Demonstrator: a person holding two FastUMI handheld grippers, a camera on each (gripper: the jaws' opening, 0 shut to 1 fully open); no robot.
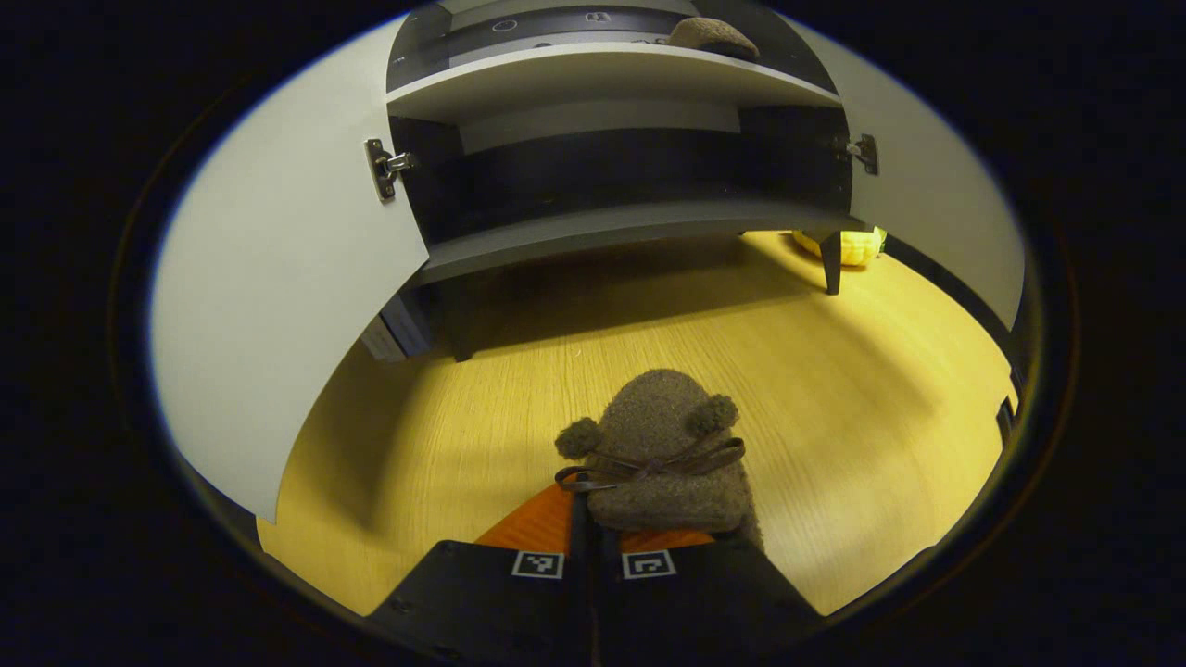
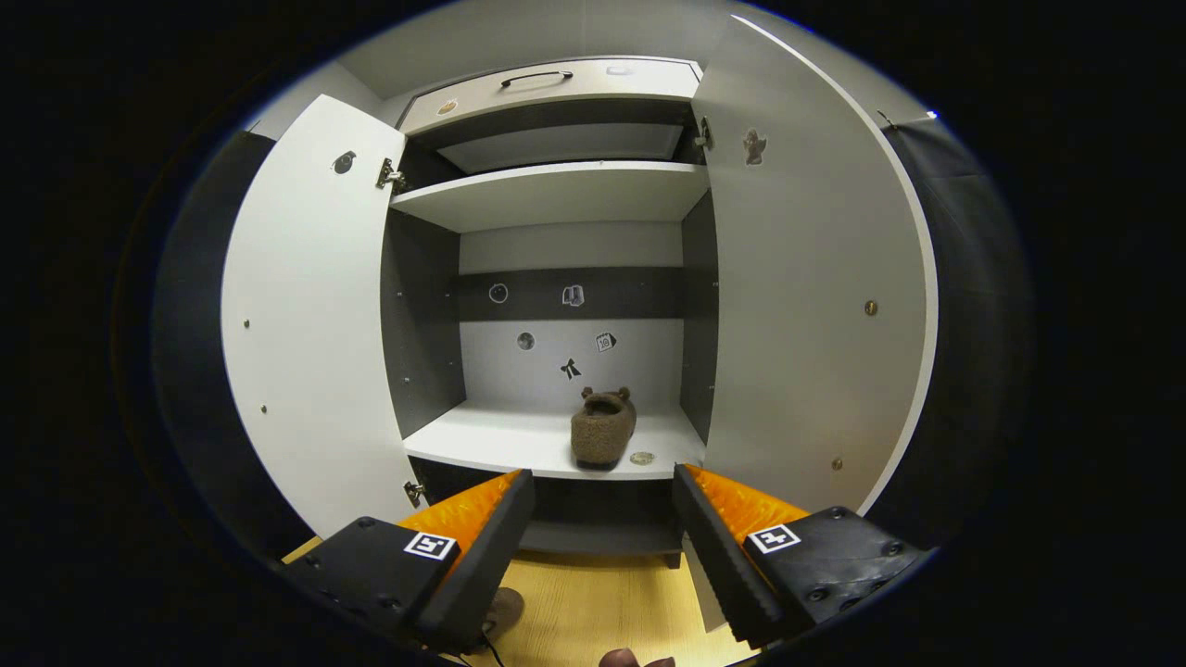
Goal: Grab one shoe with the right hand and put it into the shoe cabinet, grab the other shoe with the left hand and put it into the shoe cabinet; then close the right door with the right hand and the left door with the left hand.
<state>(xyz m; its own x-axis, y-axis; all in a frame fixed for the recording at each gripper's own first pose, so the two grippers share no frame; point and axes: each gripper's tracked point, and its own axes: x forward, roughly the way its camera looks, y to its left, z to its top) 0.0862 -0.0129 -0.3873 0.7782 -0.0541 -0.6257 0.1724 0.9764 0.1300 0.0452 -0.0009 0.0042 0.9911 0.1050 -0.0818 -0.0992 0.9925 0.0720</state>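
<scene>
In the left gripper view a brown fuzzy slipper with two pom-poms and a bow sits right at my left gripper. The fingers are pressed together on its near edge, over the wooden floor. The shoe cabinet rises ahead with both doors open. The other slipper rests on the cabinet's lower white shelf, toe pointing inward; it also peeks over a shelf edge. My right gripper hangs open in front of that shelf, apart from the slipper, with nothing between its fingers.
The left door and right door stand swung out wide. A drawer with a handle tops the cabinet. A yellow object lies behind a cabinet leg. A round sticker lies beside the shelved slipper.
</scene>
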